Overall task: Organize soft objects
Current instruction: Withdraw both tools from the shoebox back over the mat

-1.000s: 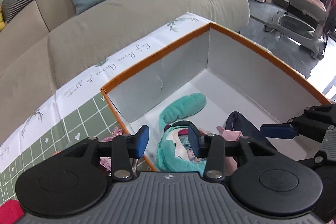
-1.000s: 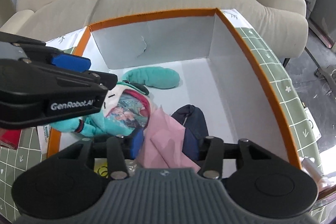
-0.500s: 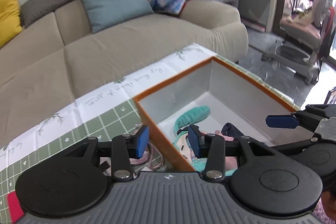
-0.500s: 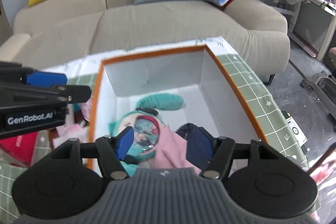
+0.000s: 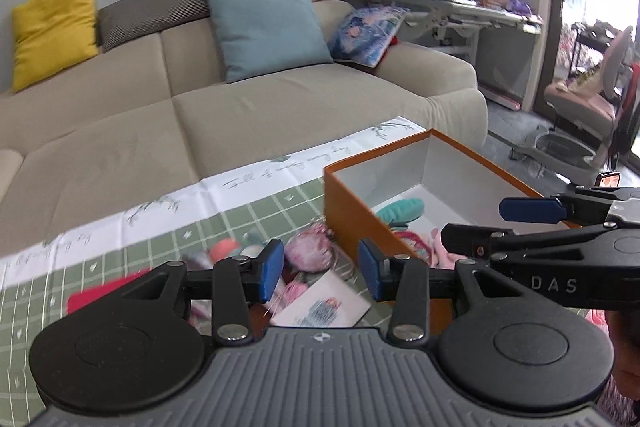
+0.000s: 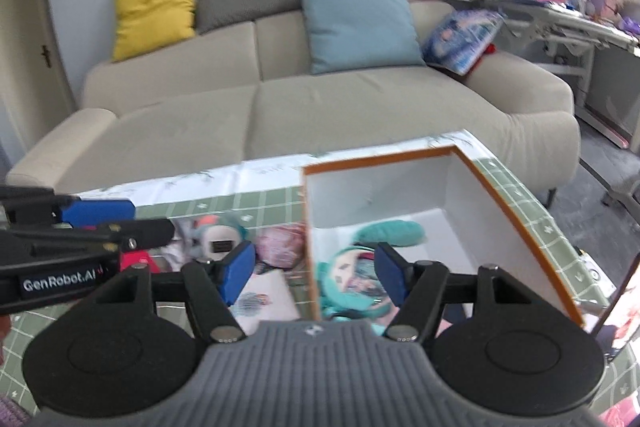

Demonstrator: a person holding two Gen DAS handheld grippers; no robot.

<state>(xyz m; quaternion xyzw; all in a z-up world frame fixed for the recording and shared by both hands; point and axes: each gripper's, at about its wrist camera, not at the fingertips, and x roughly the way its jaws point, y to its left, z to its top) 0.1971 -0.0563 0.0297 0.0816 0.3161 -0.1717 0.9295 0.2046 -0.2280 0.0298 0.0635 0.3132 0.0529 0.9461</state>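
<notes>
An orange box [image 5: 348,205] with white inner walls [image 6: 516,205] stands on the green checked tablecloth. Inside lie a teal plush doll [image 6: 346,277], a teal stuffed piece [image 5: 400,209] and a pink cloth [image 5: 440,251]. Left of the box on the cloth rest a pink soft ball [image 5: 310,253] and a grey and orange plush toy [image 6: 216,241]. My left gripper [image 5: 320,273] hovers open above the pink ball with nothing between its pads. Over the box's left wall my right gripper [image 6: 315,277] stands open and empty. Its fingers [image 5: 532,209] show at the right of the left wrist view.
A white printed card [image 5: 324,307] and a red object [image 5: 100,295] lie on the tablecloth near me. Behind the table is a beige sofa [image 5: 280,107] with yellow, grey and blue cushions. A cluttered desk [image 6: 560,11] and a chair [image 5: 584,99] stand to the right.
Both grippers have drawn back and risen out of the box. The right gripper's jaws have widened and the pink cloth that was between them stays in the box.
</notes>
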